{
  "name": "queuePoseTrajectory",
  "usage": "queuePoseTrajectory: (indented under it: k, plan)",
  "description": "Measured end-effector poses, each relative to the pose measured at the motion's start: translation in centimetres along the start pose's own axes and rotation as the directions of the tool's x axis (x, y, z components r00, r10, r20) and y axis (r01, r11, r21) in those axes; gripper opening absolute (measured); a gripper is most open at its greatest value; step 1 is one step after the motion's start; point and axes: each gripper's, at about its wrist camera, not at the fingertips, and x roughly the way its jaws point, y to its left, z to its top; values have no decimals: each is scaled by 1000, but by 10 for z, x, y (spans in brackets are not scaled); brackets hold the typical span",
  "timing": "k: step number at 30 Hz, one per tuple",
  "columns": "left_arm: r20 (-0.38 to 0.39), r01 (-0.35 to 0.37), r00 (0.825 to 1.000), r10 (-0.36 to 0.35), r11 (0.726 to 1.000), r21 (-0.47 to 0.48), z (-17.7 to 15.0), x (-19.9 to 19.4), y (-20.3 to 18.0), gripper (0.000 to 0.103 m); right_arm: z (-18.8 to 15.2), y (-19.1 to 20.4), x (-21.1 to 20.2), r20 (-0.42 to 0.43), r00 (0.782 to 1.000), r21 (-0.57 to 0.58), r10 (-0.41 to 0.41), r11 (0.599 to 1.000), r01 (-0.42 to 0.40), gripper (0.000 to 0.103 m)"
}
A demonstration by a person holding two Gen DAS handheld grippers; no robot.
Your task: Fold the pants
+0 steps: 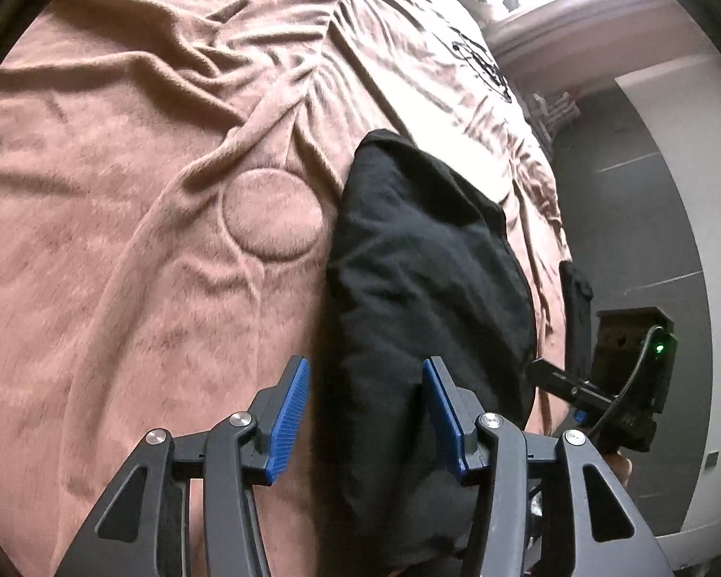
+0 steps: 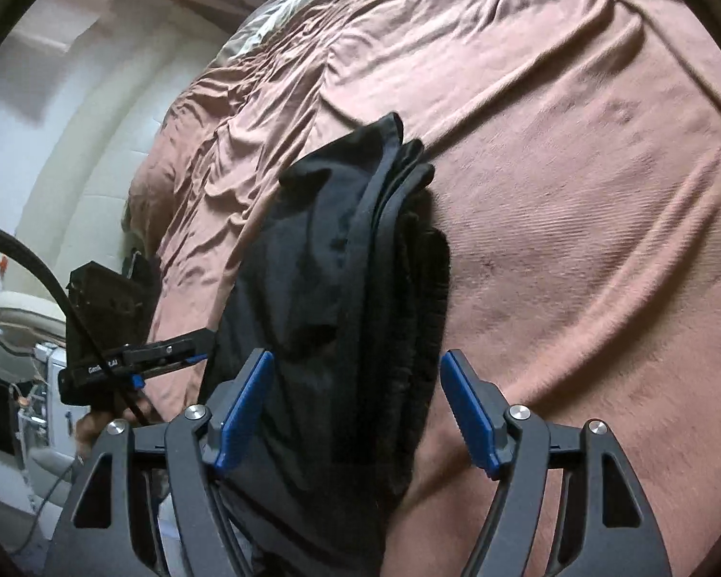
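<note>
Standing over the bed (image 1: 120,288) near its edge, with the left gripper (image 1: 366,413) parted about halfway, blue fingers (image 1: 291,420) gripping nothing. Hovering just above the near end of the black pants (image 1: 423,264), cloth showing between the fingers but not being pinched. Lying as a narrow folded bundle along the bed's edge, pants stretching away from the near side. Judging by that shape, nearing the end of the fold, with a release seemingly underway.

Moving rightward: holding the right gripper (image 2: 358,408) wider apart, fingers (image 2: 471,416) straddling the stacked layers of the pants (image 2: 341,264) without pressing on them. Showing several layered edges along the bundle's right side, slightly fanned at the far end. Calling next, probably, for either one more fold across the length or a smoothing and squaring of those fanned edges; either way, needing both pairs of fingers to close on all layers together to keep the stack from slipping.

Resting everything on a rumpled pinkish-brown blanket (image 2: 577,192), soft and creased, with a round stitched patch (image 1: 271,214) beside the pants. Showing grey floor (image 1: 639,221) and pale walls beyond the bed.
</note>
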Motion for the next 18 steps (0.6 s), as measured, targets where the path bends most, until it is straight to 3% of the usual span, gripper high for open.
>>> queuePoseTrajectory:
  k: [12, 18]
  plan:
    - [-20, 34, 999, -34, 998, -44, 27, 29, 9, 51, 26, -28, 23, -45, 994, 44, 101, 994, -99, 70]
    - [-18, 72, 997, -74, 996, -60, 38, 40, 11, 50, 32, -33, 34, -59, 993, 60, 100, 994, -96, 71]
